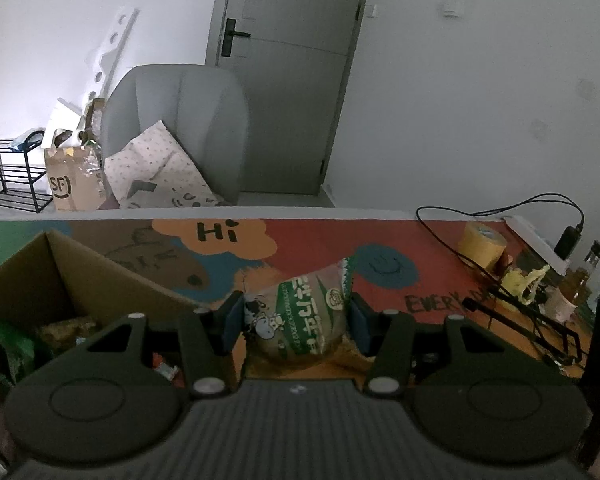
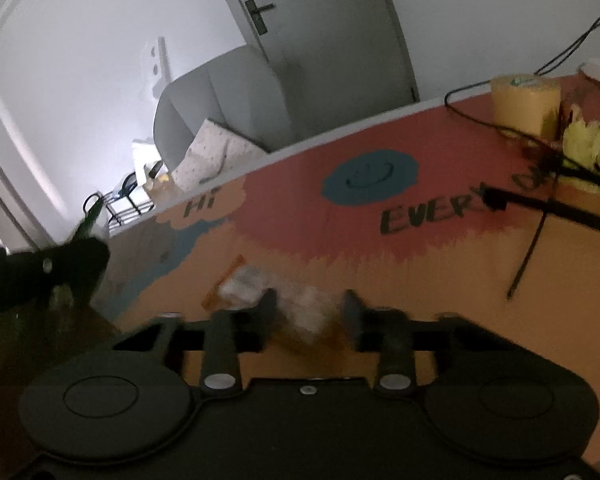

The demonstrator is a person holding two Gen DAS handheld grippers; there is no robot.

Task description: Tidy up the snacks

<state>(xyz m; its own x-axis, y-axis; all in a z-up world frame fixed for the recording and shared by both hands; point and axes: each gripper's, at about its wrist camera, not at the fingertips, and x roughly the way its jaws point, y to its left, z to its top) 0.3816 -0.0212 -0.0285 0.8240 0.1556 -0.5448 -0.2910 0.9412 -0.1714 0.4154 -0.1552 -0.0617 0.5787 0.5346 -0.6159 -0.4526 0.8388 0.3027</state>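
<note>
**Green packet held beside the box**

We see the green-and-white printed snack packet (image 1: 300, 316) pinched by our left gripper (image 1: 296, 322), above the colourful table mat (image 1: 312, 240), right of the open brown cardboard box (image 1: 60, 276). Our right gripper (image 2: 310, 312) straddles a white-and-orange wrapped snack (image 2: 296, 312) (blurred; grip unclear).

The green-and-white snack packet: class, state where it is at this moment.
In the left wrist view, the snack packet sits clamped between the left tongs, above the colourful table, just right of the cardboard box.

snack packet (image 1: 300, 320): glossy plastic | box (image 1: 80, 276): matt cardboard | claw (image 1: 296, 320): matt plastic
</note>
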